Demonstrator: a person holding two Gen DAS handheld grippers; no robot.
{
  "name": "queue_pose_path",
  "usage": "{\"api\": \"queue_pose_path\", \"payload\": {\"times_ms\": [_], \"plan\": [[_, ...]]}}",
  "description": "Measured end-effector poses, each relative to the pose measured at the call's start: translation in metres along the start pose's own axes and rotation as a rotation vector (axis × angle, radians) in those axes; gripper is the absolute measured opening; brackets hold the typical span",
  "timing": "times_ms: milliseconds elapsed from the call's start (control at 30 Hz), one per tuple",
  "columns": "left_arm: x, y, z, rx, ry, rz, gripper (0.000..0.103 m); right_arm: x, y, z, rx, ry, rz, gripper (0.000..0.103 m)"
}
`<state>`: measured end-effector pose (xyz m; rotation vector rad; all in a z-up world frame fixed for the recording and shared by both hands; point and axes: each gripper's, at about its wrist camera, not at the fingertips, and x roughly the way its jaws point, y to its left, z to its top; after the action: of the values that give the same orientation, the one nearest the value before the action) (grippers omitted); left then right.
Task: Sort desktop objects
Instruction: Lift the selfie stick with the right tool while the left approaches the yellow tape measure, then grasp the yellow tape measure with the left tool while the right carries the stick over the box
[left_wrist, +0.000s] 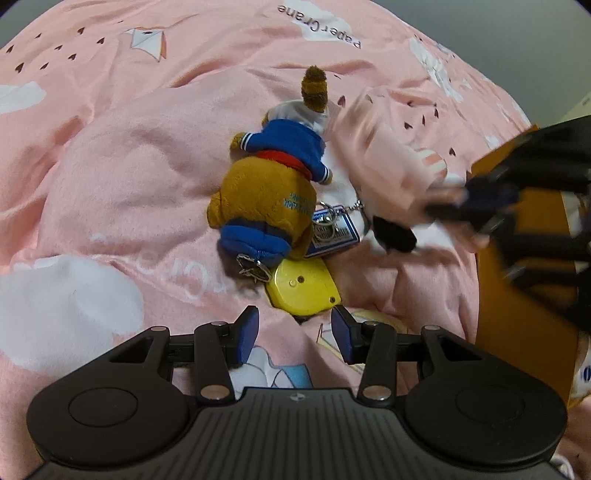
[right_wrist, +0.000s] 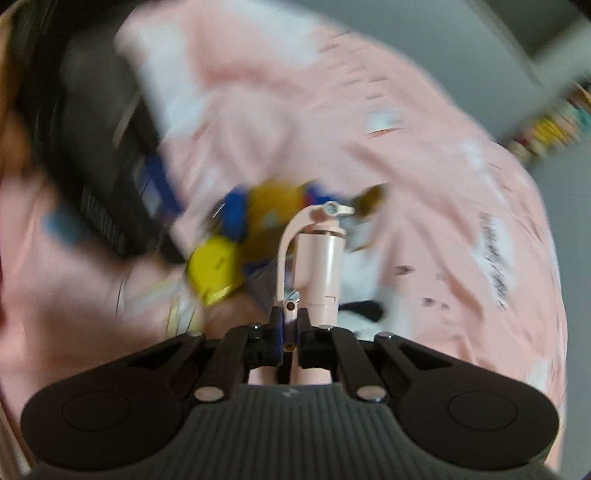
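Pink fire-extinguisher keychain (right_wrist: 317, 254) clamped in right hand-held gripper (right_wrist: 290, 321); left hand-held gripper (left_wrist: 294, 332) released w/ nothing between, above yellow tape measure (left_wrist: 303, 290).

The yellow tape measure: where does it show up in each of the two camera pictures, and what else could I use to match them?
Left wrist view: the yellow tape measure lies low in the middle, just beyond the open left gripper, touching the plush bear.
Right wrist view: it is a blurred yellow patch left of centre, beside the pink fire-extinguisher toy held in the right gripper.
Shared landmark: the plush bear, brown and blue.
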<state>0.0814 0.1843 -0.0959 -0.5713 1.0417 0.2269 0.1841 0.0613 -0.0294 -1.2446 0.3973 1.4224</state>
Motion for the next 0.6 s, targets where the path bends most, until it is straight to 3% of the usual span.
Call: {"api": "queue_pose_path", "payload": {"times_ms": [333,467,600], "plan": [[0.026,0.007,0.011,-0.165,0.01,-0.031,0.053,-0.118,-0.057,-0.003,0.463,-0.286,-0.152,0.006],[0.04,0.019,0.013,-0.268,0.008,-0.013,0.053,-0.154,-0.075,-0.028,0.604,-0.316,-0.242,0.006],[0.052,0.026,0.014,-0.315,0.02,-0.048,0.058,-0.169,-0.082,-0.07,0.723,-0.266,-0.282,0.006]]}}
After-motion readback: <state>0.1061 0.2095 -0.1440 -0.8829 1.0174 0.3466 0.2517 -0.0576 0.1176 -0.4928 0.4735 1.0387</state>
